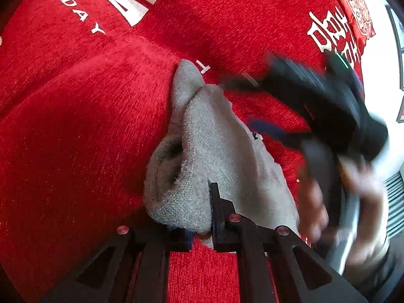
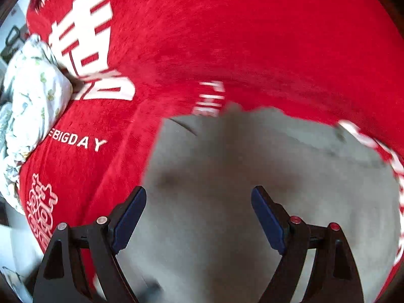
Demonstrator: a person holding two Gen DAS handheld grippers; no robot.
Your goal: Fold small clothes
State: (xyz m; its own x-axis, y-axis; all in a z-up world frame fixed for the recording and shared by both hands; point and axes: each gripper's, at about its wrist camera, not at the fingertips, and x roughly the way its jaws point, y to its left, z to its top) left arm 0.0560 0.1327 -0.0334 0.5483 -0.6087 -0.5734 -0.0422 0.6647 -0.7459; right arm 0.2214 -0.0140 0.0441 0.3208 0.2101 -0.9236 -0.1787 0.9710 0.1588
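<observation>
A small grey knitted garment (image 1: 202,139) lies bunched on a red blanket (image 1: 75,126). My left gripper (image 1: 202,227) is shut on the garment's near edge, and the cloth bulges up around its fingers. In the left wrist view my right gripper (image 1: 250,103) is a dark blur over the far right side of the garment, held by a person's hand (image 1: 315,202). The right wrist view shows the right gripper (image 2: 198,197) open above the grey garment (image 2: 252,164), pointing steeply down with nothing between its blue pads. That view is motion-blurred.
The red blanket (image 2: 202,38) carries large white lettering and covers nearly the whole surface. A white floral pillow or quilt (image 2: 35,88) lies at its left edge. A white wall and a slatted vent (image 1: 394,202) stand beyond the blanket's right edge.
</observation>
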